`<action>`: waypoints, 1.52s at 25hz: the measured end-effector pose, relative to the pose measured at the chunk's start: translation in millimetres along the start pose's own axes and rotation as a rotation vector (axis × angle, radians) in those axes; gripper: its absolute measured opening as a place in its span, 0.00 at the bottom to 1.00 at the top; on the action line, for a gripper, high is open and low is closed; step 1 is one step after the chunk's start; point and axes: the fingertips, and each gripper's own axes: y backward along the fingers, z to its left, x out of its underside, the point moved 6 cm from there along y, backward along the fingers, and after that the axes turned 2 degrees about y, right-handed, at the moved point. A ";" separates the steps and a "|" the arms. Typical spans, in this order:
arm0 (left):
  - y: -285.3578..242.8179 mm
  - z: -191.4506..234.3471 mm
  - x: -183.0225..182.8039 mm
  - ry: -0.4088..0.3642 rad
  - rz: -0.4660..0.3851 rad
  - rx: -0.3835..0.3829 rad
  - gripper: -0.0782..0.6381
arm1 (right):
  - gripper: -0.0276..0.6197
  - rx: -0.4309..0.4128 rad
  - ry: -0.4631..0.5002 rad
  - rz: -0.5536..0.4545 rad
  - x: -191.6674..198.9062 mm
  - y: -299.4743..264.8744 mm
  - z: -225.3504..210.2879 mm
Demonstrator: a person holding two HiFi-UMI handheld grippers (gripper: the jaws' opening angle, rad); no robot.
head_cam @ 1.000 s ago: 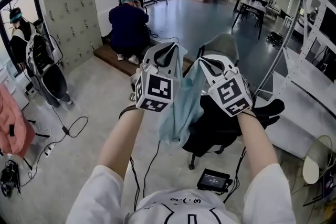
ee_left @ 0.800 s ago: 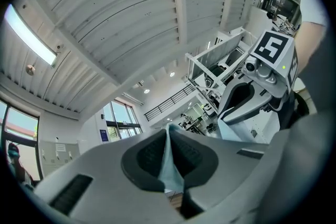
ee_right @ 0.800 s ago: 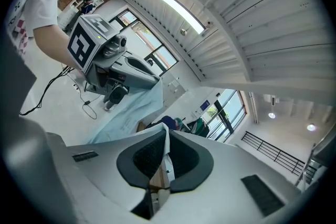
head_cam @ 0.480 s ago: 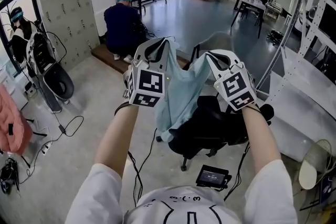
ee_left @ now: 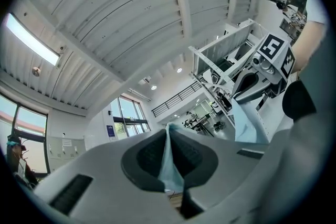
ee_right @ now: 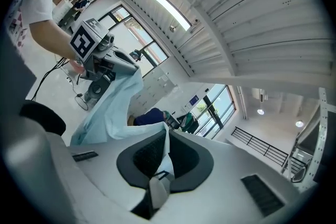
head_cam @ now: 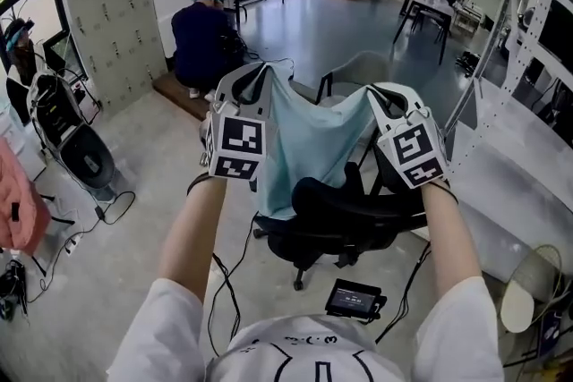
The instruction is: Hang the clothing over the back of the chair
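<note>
A light blue garment [head_cam: 313, 143] hangs spread between my two grippers, above a black office chair [head_cam: 345, 210]. My left gripper [head_cam: 261, 69] is shut on the garment's left top corner, with the cloth pinched between its pads [ee_left: 169, 157]. The garment's right top corner sits in my right gripper [head_cam: 380, 92], which is also shut on it; a white label shows between those pads [ee_right: 161, 165]. The cloth's lower edge drapes just behind the chair's black backrest [head_cam: 358, 197]. In the left gripper view the right gripper [ee_left: 247, 81] and the cloth [ee_left: 247, 126] appear at the right.
A small black device [head_cam: 352, 300] lies on the floor by the chair base, with cables [head_cam: 224, 282] running beside it. A person in dark blue [head_cam: 201, 31] crouches ahead. A grey chair [head_cam: 358, 72] stands beyond. White shelving [head_cam: 524, 40] is at the right, and a pink garment [head_cam: 18, 210] at the left.
Both grippers have moved apart and forward, spreading the bunched garment wide. The black chair now lies under and in front of the cloth.
</note>
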 end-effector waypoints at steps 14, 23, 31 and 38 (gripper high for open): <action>4.2 -28.5 -31.5 0.005 -0.010 -0.060 0.11 | 0.07 0.087 0.039 0.001 42.0 69.9 -60.6; 20.4 -54.3 -59.2 -0.029 -0.004 -0.049 0.11 | 0.07 0.119 0.041 -0.020 49.7 119.7 -79.9; 38.7 -73.5 -87.8 -0.045 0.017 -0.010 0.11 | 0.07 0.165 0.049 -0.006 37.6 154.1 -87.1; 61.9 -69.5 -108.5 0.003 -0.014 0.001 0.11 | 0.07 0.187 0.039 0.005 15.4 187.9 -80.3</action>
